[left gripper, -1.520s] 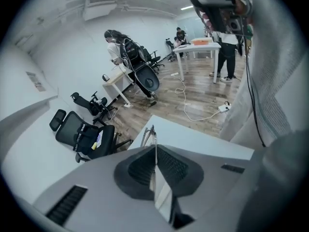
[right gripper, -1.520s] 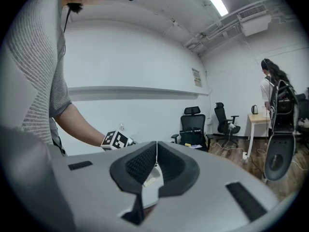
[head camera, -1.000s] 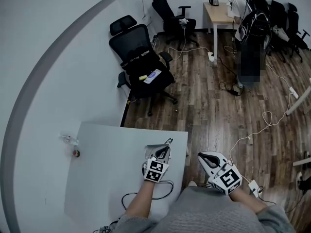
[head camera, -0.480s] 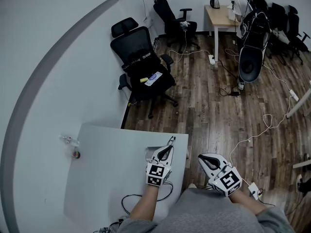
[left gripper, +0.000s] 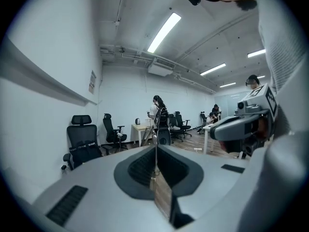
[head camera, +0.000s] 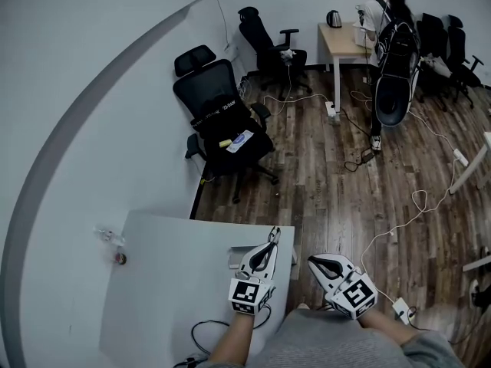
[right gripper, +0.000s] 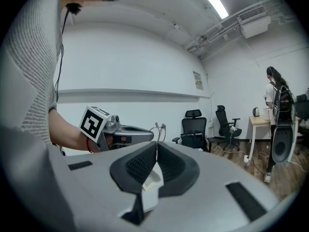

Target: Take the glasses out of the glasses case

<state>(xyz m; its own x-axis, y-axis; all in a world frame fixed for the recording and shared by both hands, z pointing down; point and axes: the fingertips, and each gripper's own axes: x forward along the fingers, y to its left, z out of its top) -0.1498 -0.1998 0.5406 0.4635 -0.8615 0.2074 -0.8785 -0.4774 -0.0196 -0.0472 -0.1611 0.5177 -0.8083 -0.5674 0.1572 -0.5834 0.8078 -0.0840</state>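
On the far left of the surface (head camera: 169, 282) a couple of small odds and ends sit well clear of the work. The glasses case (head camera: 235, 255) lies near the right edge, partly under my left tongs (head camera: 266, 248). Those are pressed together on the glasses (head camera: 271, 236), pinching what looks like one thin piece of the frame and holding it above the case. My right tongs (head camera: 314, 262) hang beyond the surface's edge, also pressed together. I judge them empty; the pale bit low in their gap I cannot name. My worry is that narrow hold: the frame could swivel or slip and drop over the edge onto the wooden floor (head camera: 345, 205). Squeezing wire this fine could also bend it. Nothing steadies the case either, so a snagged temple could drag it along. Only the head view shows the case and how close the edge is. The left gripper view gives just a thin line rising from the seam of the pads. The right gripper view alone shows, side-on, the wire loops sticking out past the left tip.
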